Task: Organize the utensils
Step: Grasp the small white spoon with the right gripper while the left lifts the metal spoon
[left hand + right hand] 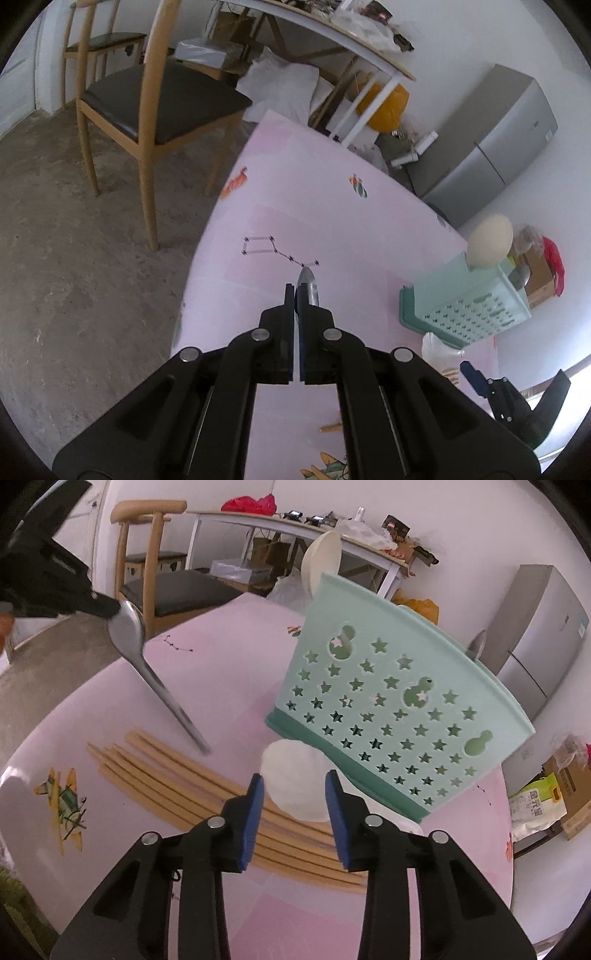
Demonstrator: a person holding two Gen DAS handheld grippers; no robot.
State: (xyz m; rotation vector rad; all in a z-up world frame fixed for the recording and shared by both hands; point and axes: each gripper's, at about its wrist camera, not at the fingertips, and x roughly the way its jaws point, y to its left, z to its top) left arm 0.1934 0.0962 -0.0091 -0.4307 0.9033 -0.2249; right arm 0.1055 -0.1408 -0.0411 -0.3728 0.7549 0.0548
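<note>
The left gripper [296, 291] was clamped tight on a metal spoon [129, 635], its jaws pinching the bowl end while the handle hung down at a slant toward the pink bench [221, 672], its tip apparently just clear of the surface. The spoon was held well to the left of the green utensil holder [388, 709], a star-punched caddy standing on the bench with a pale ladle [321, 561] and another metal utensil [476, 646] already standing in it.

The right gripper [294, 805] stood partly open with nothing between its blue pads [255, 812], and no pad pressed on anything. It pointed down over a white ceramic spoon [295, 782] lying just in front of the holder's base, and beyond the fingers a bundle of wooden chopsticks [177, 775] lay flat on the bench, running under the gripper.

The step in hand appeared to be carrying the metal spoon to the holder while the right side lined up on the white spoon. The next move would call for swinging the metal spoon over the holder's open top, handle downward, and letting go only once it was inside a compartment. The white spoon looked smooth and rounded, so a narrow grip might slip off it
</note>
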